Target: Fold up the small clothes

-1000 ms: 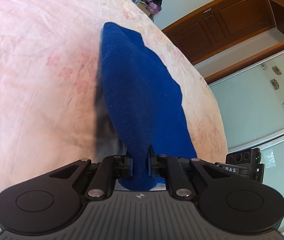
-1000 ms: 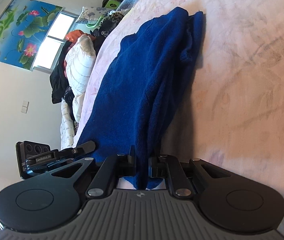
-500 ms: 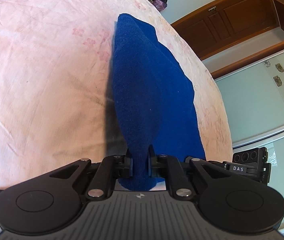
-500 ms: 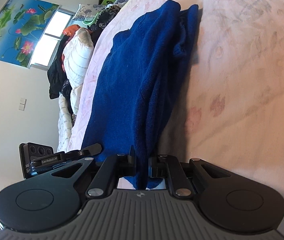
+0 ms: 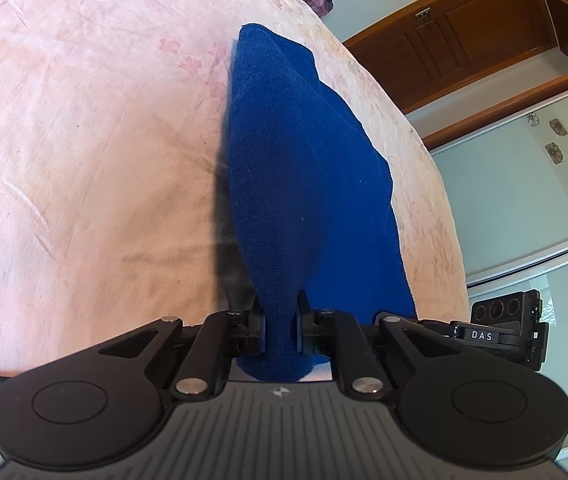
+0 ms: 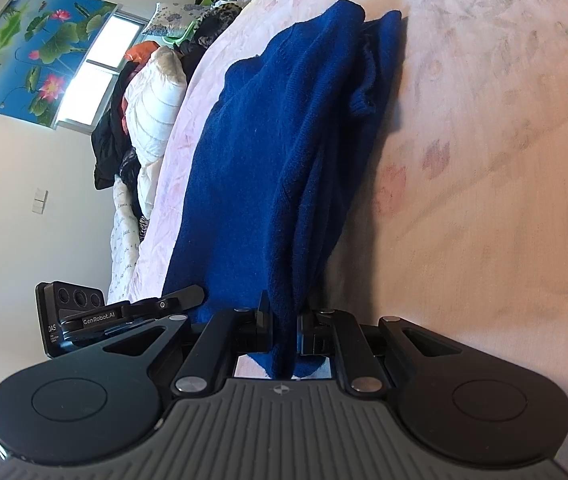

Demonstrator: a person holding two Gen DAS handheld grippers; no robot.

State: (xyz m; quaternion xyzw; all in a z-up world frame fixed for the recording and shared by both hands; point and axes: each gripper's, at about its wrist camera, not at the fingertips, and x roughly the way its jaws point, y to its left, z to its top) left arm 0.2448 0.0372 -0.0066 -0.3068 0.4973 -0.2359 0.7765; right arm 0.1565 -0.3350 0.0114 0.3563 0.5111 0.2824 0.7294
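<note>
Both jaws are clenched on the sweater: my left gripper (image 5: 279, 320) pinches one edge, my right gripper (image 6: 284, 320) the other, with the sweater (image 5: 304, 168) stretched ahead over the bed (image 5: 83, 140). I judge I am mid-fold, carrying the held edge across; next I must lay it down evenly, then let go. Only the right view shows bunched layers (image 6: 368, 80) and piled clothes (image 6: 143, 100); the left shows a door (image 5: 464, 32).

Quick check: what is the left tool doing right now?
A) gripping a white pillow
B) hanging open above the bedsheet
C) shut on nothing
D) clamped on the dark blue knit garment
D: the left tool has both pads pressed onto the dark blue knit garment.
</note>
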